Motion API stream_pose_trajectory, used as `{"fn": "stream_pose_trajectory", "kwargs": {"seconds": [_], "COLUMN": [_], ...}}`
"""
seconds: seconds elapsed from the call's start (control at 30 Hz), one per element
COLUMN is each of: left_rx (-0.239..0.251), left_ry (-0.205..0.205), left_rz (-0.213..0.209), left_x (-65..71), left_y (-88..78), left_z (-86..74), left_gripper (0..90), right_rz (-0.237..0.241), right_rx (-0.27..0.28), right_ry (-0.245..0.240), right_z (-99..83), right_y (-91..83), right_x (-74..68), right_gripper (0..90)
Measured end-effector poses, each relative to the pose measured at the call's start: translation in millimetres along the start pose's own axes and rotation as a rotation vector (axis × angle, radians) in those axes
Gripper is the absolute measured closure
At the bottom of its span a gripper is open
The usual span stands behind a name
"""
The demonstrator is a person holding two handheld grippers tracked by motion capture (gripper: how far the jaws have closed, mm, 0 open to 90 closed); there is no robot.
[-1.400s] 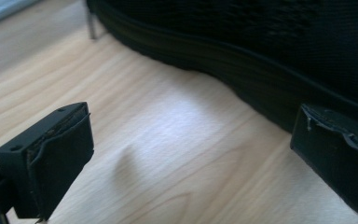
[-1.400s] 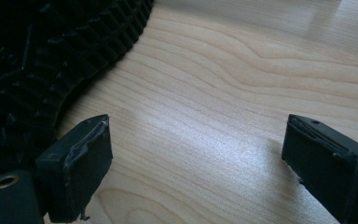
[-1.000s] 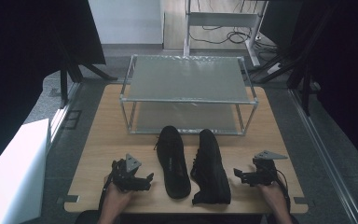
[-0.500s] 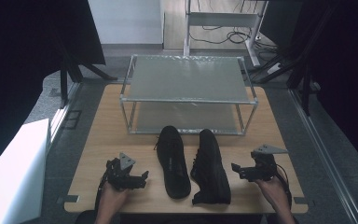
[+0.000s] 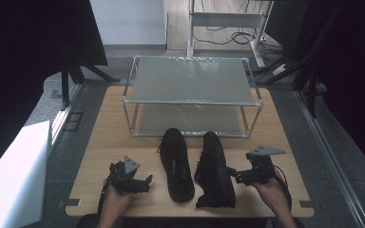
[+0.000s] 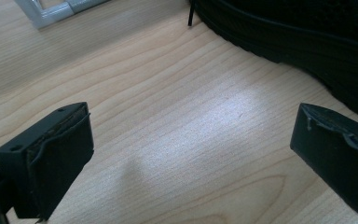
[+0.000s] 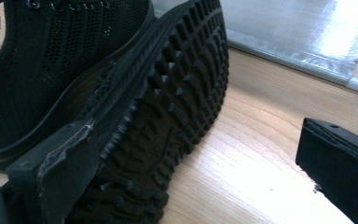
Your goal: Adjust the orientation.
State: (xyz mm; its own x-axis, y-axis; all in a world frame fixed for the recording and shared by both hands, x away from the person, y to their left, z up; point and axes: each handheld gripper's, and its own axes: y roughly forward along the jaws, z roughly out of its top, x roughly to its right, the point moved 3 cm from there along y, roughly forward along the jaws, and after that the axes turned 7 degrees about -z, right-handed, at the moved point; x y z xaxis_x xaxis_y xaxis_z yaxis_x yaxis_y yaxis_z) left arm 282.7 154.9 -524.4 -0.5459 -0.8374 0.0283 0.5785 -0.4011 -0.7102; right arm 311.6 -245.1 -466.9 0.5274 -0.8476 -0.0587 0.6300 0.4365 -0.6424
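Your right shoe (image 5: 215,168) lies on the wooden table (image 5: 102,142), tipped onto its side so that its lugged sole (image 7: 168,121) faces your right gripper (image 5: 240,176). That gripper sits just beside the shoe's right edge with its jaws spread wide, one jaw close against the sole and the other well off over bare wood; nothing is held. The left shoe (image 5: 176,164) stands upright just beside the tipped one, toe pointing toward the metal rack (image 5: 192,102). No brand mark or lettering can be read on either shoe; the knit upper (image 7: 51,56) shows only ribbed stripes. Your left gripper (image 5: 140,183) rests near the left shoe's heel side, apart from it, its jaws also wide and empty over the wood.
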Motion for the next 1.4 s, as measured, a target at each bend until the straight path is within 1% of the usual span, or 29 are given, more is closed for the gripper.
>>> {"fn": "stream_pose_trajectory", "kwargs": {"seconds": [0.17, 0.27, 0.43, 0.53, 0.63, 0.67, 0.77, 0.83, 0.87, 0.9, 0.93, 0.97, 1.27, 1.3, 1.37, 1.4], "left_rx": [-0.016, -0.021, -0.03, -0.032, -0.034, -0.035, -0.039, -0.042, -0.042, -0.043, -0.043, -0.045, -0.055, -0.055, -0.055, -0.055], "left_ry": [0.006, 0.008, 0.007, 0.007, 0.006, 0.004, 0.004, 0.003, 0.003, 0.004, 0.004, 0.004, 0.007, 0.007, 0.006, 0.006], "left_rz": [-0.001, -0.001, 0.005, 0.007, 0.008, 0.01, 0.01, 0.007, 0.007, 0.007, 0.007, 0.007, 0.008, 0.008, 0.008, 0.008], "left_x": [1.2, 1.1, 0.6, 0.4, 0.2, -0.1, -0.8, -0.7, -0.7, -0.3, -0.3, 0.1, 0.3, 0.3, 0.3, 0.3], "left_y": [1.7, 1.9, 2.3, 2.3, 2.3, 2.2, 2.3, 2.8, 2.8, 3.3, 3.3, 4.1, 5.0, 4.9, 4.8, 4.8], "left_z": [-0.7, -0.9, -1.6, -2.0, -2.1, -2.3, -2.5, -2.7, -2.7, -2.7, -2.7, -2.9, -3.2, -3.3, -3.3, -3.3], "left_gripper": [0.0, 0.0, 0.0, 0.0, 0.0, 0.0, 0.0, 0.0, 0.0, 0.0, 0.0, 0.0, 0.0, 0.0, 0.0, 0.0], "right_rz": [0.005, -0.003, -0.022, -0.026, -0.032, -0.054, -0.065, -0.07, -0.07, -0.081, -0.081, -0.088, -0.092, -0.095, -0.119, -0.119], "right_rx": [-0.004, -0.005, -0.01, -0.009, -0.008, -0.005, -0.003, 0.002, 0.002, 0.006, 0.006, 0.008, 0.013, 0.014, 0.012, 0.012], "right_ry": [-0.007, -0.014, -0.012, 0.005, 0.003, -0.011, -0.011, 0.014, 0.014, 0.023, 0.023, 0.031, 0.068, 0.07, 0.071, 0.071], "right_z": [-0.3, -1.1, -2.3, -3.7, -3.8, -3.5, -4.0, -6.7, -6.7, -8.4, -8.4, -9.8, -14.4, -14.9, -17.1, -17.1], "right_y": [2.5, 2.5, 0.3, -0.6, -1.4, -3.8, -5.8, -8.8, -8.8, -11.2, -11.2, -12.8, -15.7, -16.3, -19.0, -19.0], "right_x": [-4.4, -4.2, -0.7, 2.1, 2.5, 3.6, 6.1, 13.2, 13.2, 17.9, 17.9, 21.0, 28.7, 29.9, 34.9, 34.9], "right_gripper": [0.0, 0.0, 0.0, 0.0, 0.0, 0.0, 0.0, 0.0, 0.0, 0.0, 0.0, 0.0, 0.3, 0.6, 2.5, 2.5]}}
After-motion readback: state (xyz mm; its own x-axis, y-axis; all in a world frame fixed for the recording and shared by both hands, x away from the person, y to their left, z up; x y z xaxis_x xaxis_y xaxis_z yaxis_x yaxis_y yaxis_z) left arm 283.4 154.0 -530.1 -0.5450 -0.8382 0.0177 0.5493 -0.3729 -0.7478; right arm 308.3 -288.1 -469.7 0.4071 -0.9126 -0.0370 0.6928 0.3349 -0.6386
